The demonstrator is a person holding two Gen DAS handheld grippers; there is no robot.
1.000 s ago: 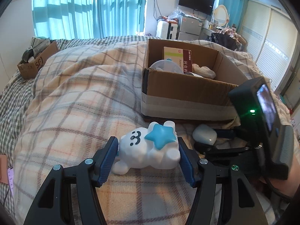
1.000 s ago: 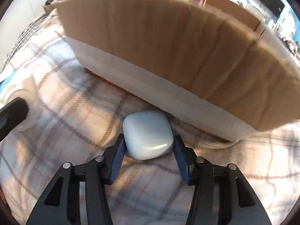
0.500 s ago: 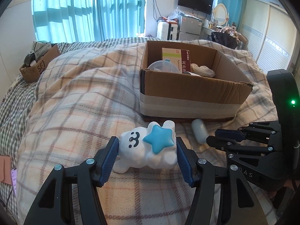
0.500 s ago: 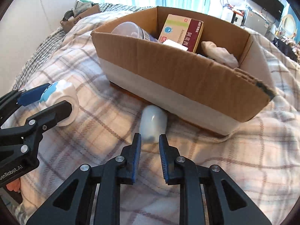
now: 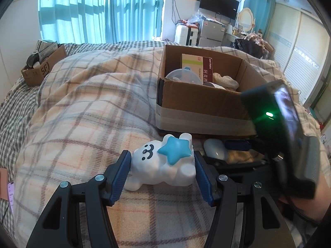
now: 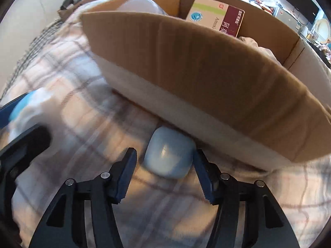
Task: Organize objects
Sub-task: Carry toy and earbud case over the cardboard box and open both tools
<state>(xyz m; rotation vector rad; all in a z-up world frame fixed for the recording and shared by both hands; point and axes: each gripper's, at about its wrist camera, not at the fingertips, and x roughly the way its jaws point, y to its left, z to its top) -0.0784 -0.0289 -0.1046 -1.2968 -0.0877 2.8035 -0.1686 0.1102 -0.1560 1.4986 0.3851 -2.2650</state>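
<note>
Earbud case (image 6: 169, 155) is framed between the spread right gripper (image 6: 164, 174) fingers, low beside the cardboard box (image 6: 206, 78); the left gripper (image 5: 161, 172) is held apart around the bear toy (image 5: 163, 163).

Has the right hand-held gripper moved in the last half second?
Yes. The right hand-held gripper opened and advanced toward the cardboard box, now straddling the pale blue case.

Blurred white toy (image 6: 26, 107) at left edge; box contents (image 6: 215, 18) partly behind cardboard wall.
</note>
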